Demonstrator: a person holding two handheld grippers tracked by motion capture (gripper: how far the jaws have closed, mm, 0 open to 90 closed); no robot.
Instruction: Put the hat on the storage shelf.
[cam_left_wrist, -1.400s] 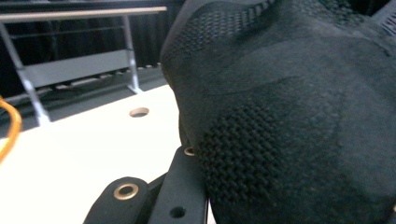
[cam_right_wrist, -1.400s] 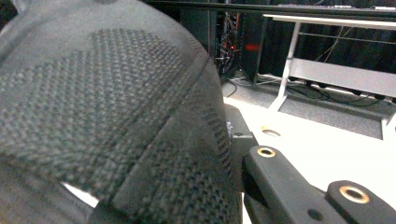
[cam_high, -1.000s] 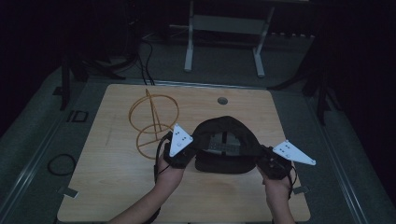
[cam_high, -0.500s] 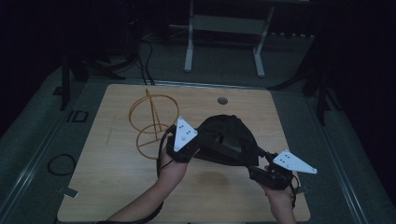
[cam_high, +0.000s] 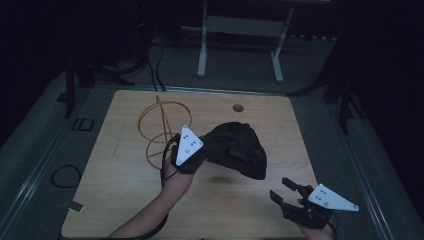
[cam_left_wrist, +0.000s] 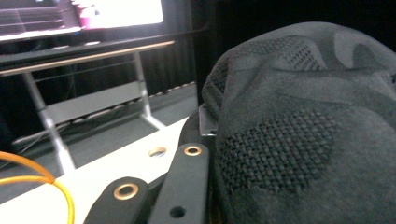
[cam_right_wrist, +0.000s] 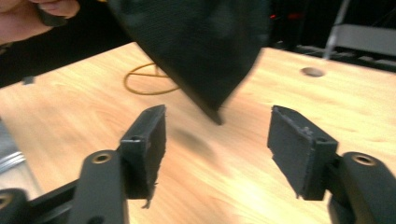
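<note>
A black mesh cap (cam_high: 235, 150) hangs above the middle of the wooden table (cam_high: 115, 200), casting a shadow under it. My left gripper (cam_high: 201, 154) is shut on the cap's left edge and holds it off the table. In the left gripper view the cap (cam_left_wrist: 303, 130) bulges right beside the jaws of the left gripper (cam_left_wrist: 205, 154). My right gripper (cam_high: 281, 190) sits near the table's front right corner, open and empty. In the right gripper view its own jaws (cam_right_wrist: 217, 140) stand wide apart, with the cap's brim (cam_right_wrist: 196, 42) hanging ahead of them.
A yellow wire stand (cam_high: 157, 127) rises on the table left of the cap, close behind the left hand. A round hole (cam_high: 238, 107) lies near the table's far edge. A metal frame (cam_high: 240, 30) stands on the floor beyond the table.
The right gripper has let go of the cap, opened and pulled back to the front right. The left gripper has lifted the cap off the table and tilted it.
</note>
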